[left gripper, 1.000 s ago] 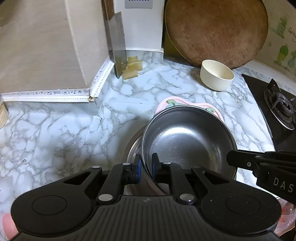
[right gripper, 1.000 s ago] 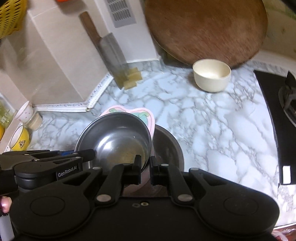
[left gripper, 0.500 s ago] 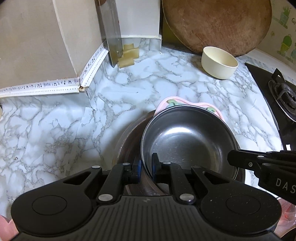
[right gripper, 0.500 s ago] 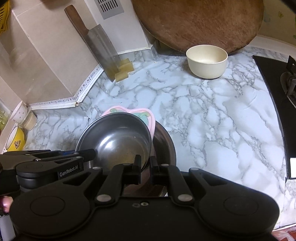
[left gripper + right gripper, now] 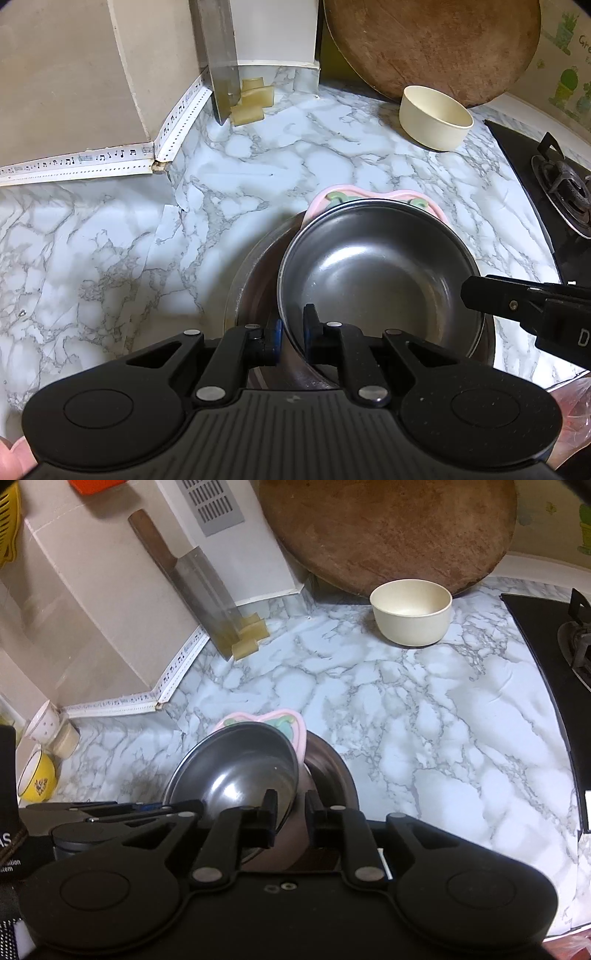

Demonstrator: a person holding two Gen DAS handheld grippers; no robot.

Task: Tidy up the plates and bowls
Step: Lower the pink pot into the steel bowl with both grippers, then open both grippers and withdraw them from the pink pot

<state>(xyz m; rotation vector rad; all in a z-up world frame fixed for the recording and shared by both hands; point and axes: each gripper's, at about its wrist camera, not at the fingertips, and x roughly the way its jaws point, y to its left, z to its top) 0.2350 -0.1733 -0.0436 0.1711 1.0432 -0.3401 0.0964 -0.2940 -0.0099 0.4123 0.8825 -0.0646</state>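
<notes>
Two claws work on one stack of dishes near the front of the marble bench (image 5: 258, 177). Seen from the left wrist, the left claw (image 5: 292, 332) is clamped on the near rim of the steel bowl (image 5: 380, 280), one finger outside the wall and one inside. That bowl sits tilted over a pink plate (image 5: 325, 195), whose far edge peeps out behind it, and both rest in a wider steel basin (image 5: 255, 280) on the bench. The right claw's fingers (image 5: 498, 299) reach in from the right at the bowl's rim. A cream bowl (image 5: 436, 118) stands well apart, by the round wooden board (image 5: 432, 48) leaning at the back. From the right wrist, the right claw (image 5: 290, 808) straddles the steel bowl's (image 5: 236, 771) right rim, yet its jaws have just been opening and a gap shows beside the rim, so the pads no longer press on it. The pink plate (image 5: 291, 723) and basin (image 5: 336, 771) lie just beyond. The step in hand looks like settling the steel bowl into the stack. Next, I judge, the right claw must draw clear, the left should let go once the bowl sits level, and the cream bowl (image 5: 412, 613) remains to be fetched.
</notes>
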